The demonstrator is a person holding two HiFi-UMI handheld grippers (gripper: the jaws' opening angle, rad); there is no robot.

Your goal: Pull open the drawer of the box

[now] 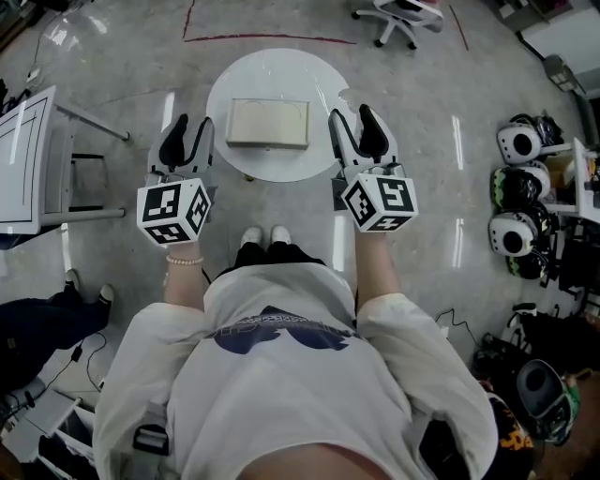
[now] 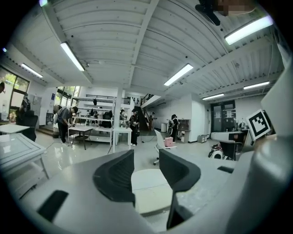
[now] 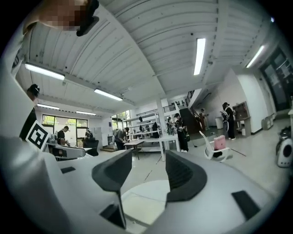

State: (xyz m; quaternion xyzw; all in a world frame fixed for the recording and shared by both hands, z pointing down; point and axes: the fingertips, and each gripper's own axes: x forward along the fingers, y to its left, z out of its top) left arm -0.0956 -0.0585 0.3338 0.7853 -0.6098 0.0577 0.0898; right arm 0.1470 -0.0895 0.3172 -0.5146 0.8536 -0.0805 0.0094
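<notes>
Surface: a round white table (image 1: 272,165) stands straight before you, its top bare but for one thing.
Box: the pale, flat box (image 1: 268,123) lies about the middle of the table, long side across your view. From overhead you cannot make out its drawer.
Left gripper: your left gripper (image 1: 190,131) hangs over the table's left rim, jaws apart with nothing between them. In its own view (image 2: 146,157) only a pale surface, probably the table top, shows in the gap.
Right gripper: your right gripper (image 1: 352,120) hangs over the table's right rim, jaws likewise spread and empty (image 3: 149,157), apart from the box.
Floor: glossy grey floor (image 1: 122,84) surrounds the table and mirrors the lamps. A red line (image 1: 272,39) runs across it beyond the table.
Beyond the table: a white office chair (image 1: 398,17) stands past the red line.
Left of the table: a white desk (image 1: 23,159) on thin legs.
Right of the table: helmets (image 1: 517,187) stacked in a row, well apart from it.
Room: a ribbed white ceiling with tube lights (image 2: 178,74) spans a wide hall. People (image 2: 64,123) stand at benches far beyond the table.
</notes>
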